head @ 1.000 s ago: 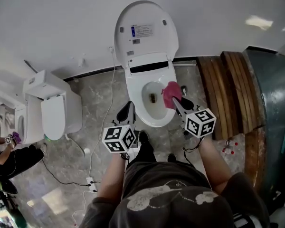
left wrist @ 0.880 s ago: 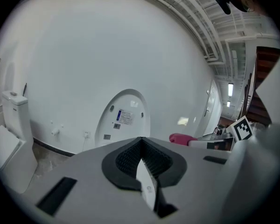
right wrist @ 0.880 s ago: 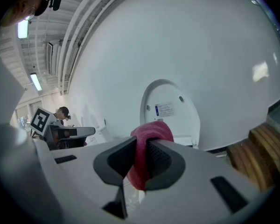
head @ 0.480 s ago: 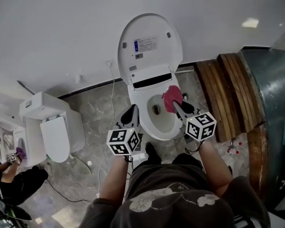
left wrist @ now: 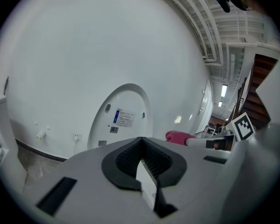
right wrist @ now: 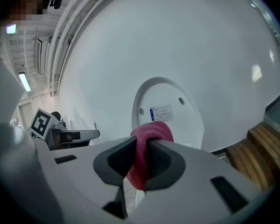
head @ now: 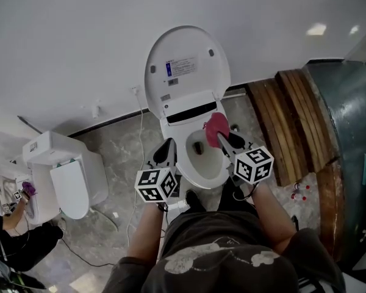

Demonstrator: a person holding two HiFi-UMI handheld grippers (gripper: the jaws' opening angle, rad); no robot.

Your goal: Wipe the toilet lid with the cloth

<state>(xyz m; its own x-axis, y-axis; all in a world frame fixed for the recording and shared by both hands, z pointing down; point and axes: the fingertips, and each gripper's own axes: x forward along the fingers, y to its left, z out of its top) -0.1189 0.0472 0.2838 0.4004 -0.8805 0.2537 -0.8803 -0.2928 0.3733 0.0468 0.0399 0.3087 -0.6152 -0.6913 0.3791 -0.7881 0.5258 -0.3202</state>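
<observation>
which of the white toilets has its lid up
The white toilet in the middle of the head view: its oval lid stands raised against the white wall. The white toilet at the left has its lid down.

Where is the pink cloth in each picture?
Head view: cloth right of centre, over the toilet bowl, in the right tool.
Left gripper view: cloth low, just right of the toilet lid.
Right gripper view: cloth at centre, pinched between the jaws.
Shared landmark: the raised toilet lid, in all three views.
</observation>
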